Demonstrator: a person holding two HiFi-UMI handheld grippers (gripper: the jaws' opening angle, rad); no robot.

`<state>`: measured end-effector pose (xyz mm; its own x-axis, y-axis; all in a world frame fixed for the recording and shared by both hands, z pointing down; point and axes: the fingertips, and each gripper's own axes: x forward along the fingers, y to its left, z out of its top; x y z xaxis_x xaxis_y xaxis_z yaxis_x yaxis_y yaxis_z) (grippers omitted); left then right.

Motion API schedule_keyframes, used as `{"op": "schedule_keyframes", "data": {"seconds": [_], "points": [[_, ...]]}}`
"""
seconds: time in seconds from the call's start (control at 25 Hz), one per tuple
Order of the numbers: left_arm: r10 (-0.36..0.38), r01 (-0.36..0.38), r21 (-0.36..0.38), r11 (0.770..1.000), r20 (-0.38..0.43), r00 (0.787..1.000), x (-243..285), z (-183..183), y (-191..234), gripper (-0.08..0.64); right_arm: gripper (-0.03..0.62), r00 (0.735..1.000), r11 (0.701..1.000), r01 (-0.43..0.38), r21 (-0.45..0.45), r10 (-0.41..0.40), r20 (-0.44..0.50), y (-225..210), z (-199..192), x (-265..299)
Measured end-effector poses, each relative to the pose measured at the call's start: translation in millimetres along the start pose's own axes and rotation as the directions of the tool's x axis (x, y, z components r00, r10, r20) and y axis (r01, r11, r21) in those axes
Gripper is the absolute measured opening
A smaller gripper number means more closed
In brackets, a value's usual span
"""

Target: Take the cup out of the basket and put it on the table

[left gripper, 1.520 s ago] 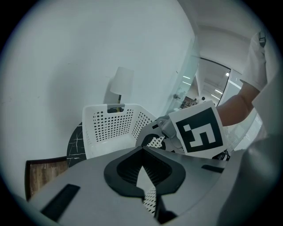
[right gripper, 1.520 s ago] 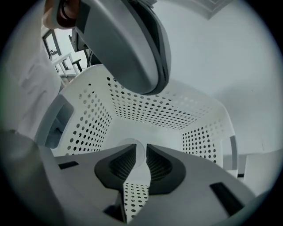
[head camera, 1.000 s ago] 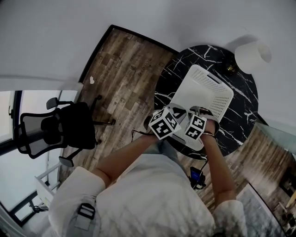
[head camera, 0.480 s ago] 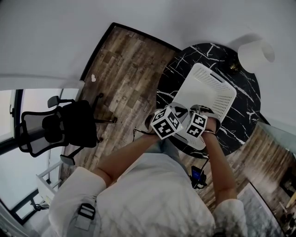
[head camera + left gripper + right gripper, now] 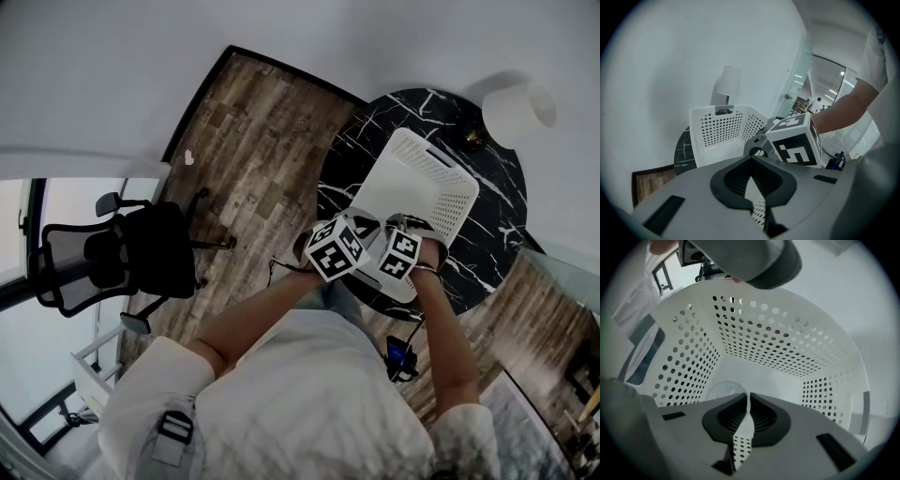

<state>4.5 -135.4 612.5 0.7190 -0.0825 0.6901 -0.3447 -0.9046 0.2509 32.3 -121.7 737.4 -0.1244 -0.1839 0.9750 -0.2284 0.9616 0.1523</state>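
A white perforated basket (image 5: 427,183) stands on the round black marble table (image 5: 375,141). In the right gripper view I look into the basket (image 5: 764,343). There a clear cup (image 5: 723,391) lies on the bottom, seen only as a faint round rim. That rim runs in between the tips of my right gripper (image 5: 749,397), which is shut on it. My left gripper (image 5: 751,161) is shut with nothing in it and hangs just outside the basket's near wall (image 5: 717,129). From the head, both grippers (image 5: 352,230) (image 5: 403,239) sit side by side at the near rim. The cup is hidden there.
A white-shaded lamp (image 5: 517,105) stands on the table behind the basket. A black office chair (image 5: 122,258) is on the wooden floor to the left. The person's arms and white shirt fill the lower middle of the head view.
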Motion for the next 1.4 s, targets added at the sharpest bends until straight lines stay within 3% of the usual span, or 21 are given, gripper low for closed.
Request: {"op": "schedule_keyframes", "data": {"seconds": [0.56,1.4], "points": [[0.013,-0.014,0.008,1.000,0.018,1.000,-10,6,-3,0.006,0.023,0.998,0.998,0.050,0.048,-0.052,0.025,-4,-1,-35],[0.021,-0.025,0.051,0.998,0.086,0.996,-46,30,-32,0.006,0.023,0.983,0.982,0.155,0.112,-0.164,0.082,-4,17,-147]]}}
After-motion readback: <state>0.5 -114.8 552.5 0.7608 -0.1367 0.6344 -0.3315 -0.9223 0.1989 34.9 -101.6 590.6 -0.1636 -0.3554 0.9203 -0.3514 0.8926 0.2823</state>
